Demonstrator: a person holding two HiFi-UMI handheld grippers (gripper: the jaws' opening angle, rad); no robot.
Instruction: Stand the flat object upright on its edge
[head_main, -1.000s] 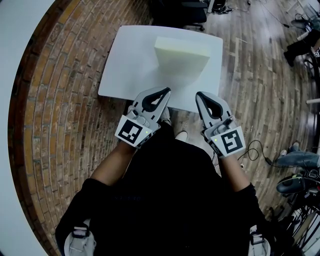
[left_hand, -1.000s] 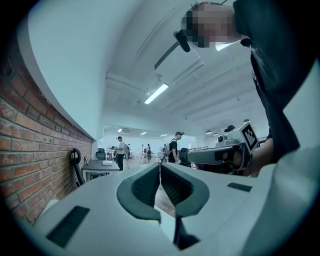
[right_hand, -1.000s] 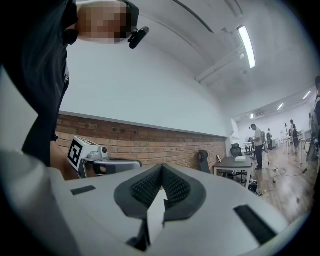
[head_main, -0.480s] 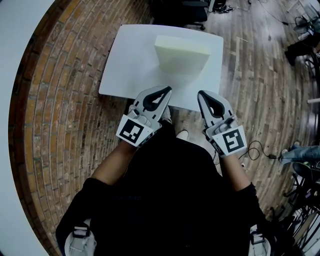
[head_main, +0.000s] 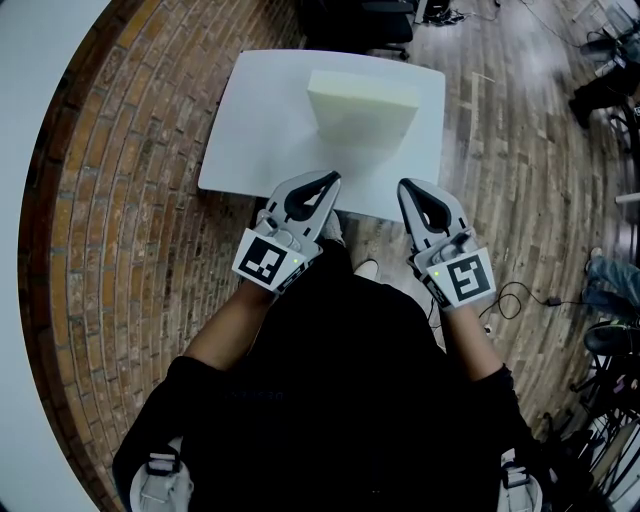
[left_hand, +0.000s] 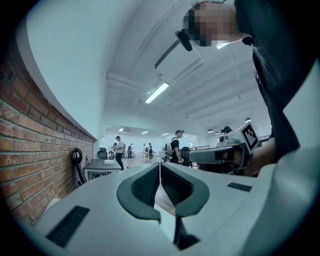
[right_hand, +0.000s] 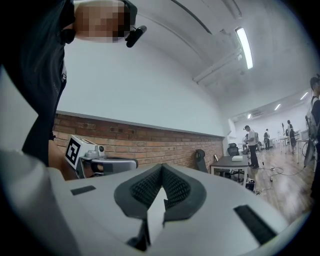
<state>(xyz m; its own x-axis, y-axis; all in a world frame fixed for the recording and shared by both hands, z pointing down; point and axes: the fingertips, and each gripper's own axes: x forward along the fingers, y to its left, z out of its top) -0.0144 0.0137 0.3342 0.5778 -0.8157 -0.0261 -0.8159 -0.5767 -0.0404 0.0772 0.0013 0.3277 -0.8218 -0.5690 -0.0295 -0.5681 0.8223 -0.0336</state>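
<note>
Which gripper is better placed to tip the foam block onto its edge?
Right, narrowly: the foam block lies right of centre on the table, straight ahead of the right gripper. The left gripper, equally shut and empty, would reach diagonally.

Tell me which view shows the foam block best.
Head view: the whole block lies flat on the table, unobstructed. Neither gripper view shows it; both look out across the room.

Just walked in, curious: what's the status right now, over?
Left gripper and right gripper shut, empty, at the table near edge. Foam block lies flat, untouched. Nothing in the way.
</note>
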